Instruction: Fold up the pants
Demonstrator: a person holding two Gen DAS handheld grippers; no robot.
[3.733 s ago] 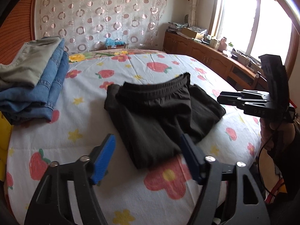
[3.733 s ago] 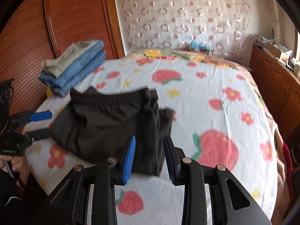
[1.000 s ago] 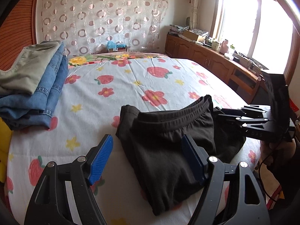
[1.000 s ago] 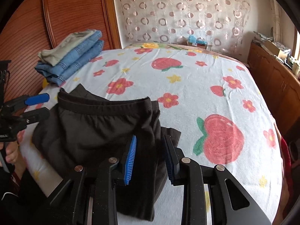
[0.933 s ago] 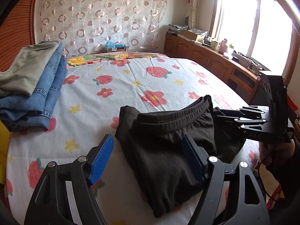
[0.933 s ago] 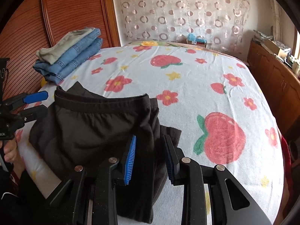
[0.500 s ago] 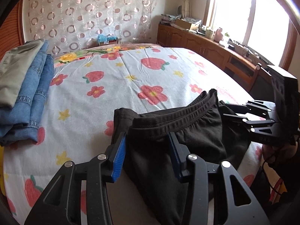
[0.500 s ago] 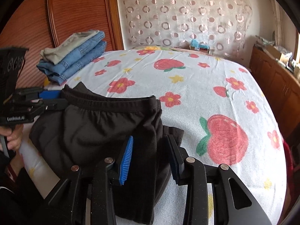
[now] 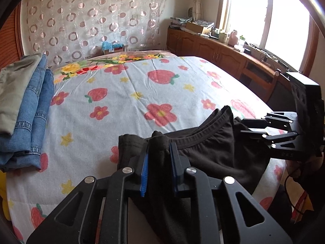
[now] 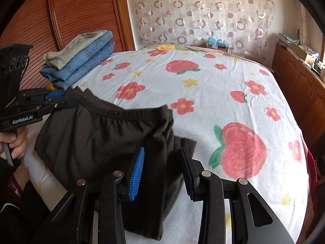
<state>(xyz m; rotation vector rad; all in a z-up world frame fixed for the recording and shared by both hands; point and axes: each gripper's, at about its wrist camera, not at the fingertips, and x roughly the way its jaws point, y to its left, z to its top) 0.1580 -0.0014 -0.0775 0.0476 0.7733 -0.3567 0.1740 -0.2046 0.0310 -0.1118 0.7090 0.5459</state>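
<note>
Left wrist view: the left gripper (image 9: 158, 152), its jaws having just been closing, pinches the waistband corner of the black pants (image 9: 213, 152) at the bed's (image 9: 132, 93) near edge. The right gripper (image 10: 162, 162) has its jaws narrowly apart around the other side's fabric. The waistband runs crosswise, legs folded toward the viewer; farther back, folded jeans (image 10: 85, 63) are stacked.

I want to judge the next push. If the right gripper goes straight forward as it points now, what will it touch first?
Most likely the black pants: the right gripper already straddles their folded edge, jaws open around the fabric; the bedsheet lies beneath.
</note>
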